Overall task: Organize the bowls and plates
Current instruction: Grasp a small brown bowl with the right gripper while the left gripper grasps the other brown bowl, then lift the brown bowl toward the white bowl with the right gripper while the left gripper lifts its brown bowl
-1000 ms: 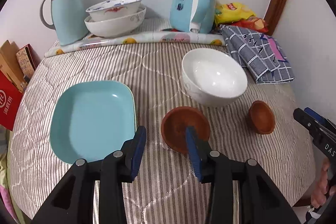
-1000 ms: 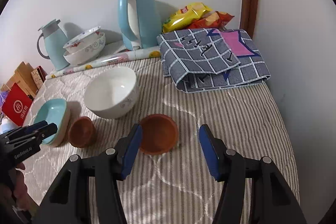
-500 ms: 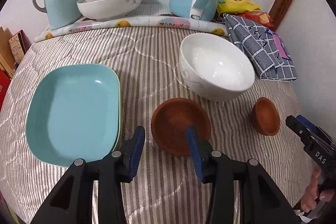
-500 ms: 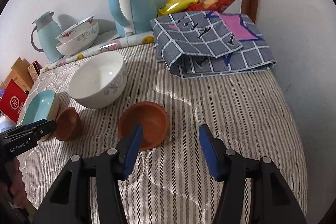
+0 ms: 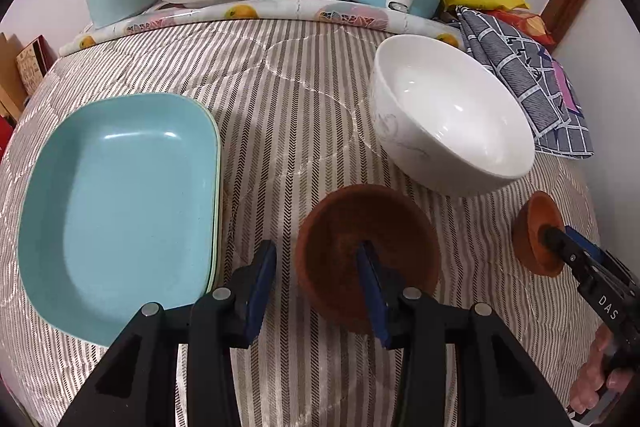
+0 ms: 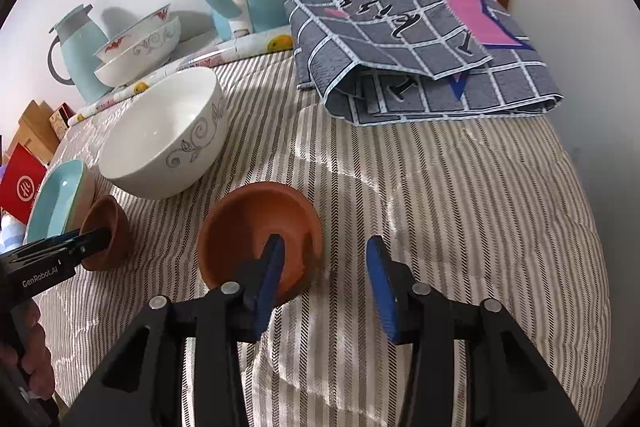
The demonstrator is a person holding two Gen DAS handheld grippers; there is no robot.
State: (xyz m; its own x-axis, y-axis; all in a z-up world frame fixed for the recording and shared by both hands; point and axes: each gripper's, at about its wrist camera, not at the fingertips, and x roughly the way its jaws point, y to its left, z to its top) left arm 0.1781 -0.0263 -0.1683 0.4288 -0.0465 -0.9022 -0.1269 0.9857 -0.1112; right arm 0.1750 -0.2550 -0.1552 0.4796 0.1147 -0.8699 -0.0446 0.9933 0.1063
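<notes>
Over the striped cloth (image 6: 440,187), my right gripper (image 6: 326,281), jaws just closing, straddles one brown bowl's (image 6: 256,223) rim, not yet pinching; left gripper (image 5: 316,291) straddles the other bowl's (image 5: 352,223) rim likewise.

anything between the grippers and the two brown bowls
Nothing visible. The left gripper straddles the near rim of one brown bowl, one finger inside; the right gripper does likewise at the other brown bowl. Neither looks clamped yet.

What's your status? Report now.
Left gripper open, straddling left brown bowl's rim. Right gripper just closing over right brown bowl's rim, no grip yet. White bowl close behind.
</notes>
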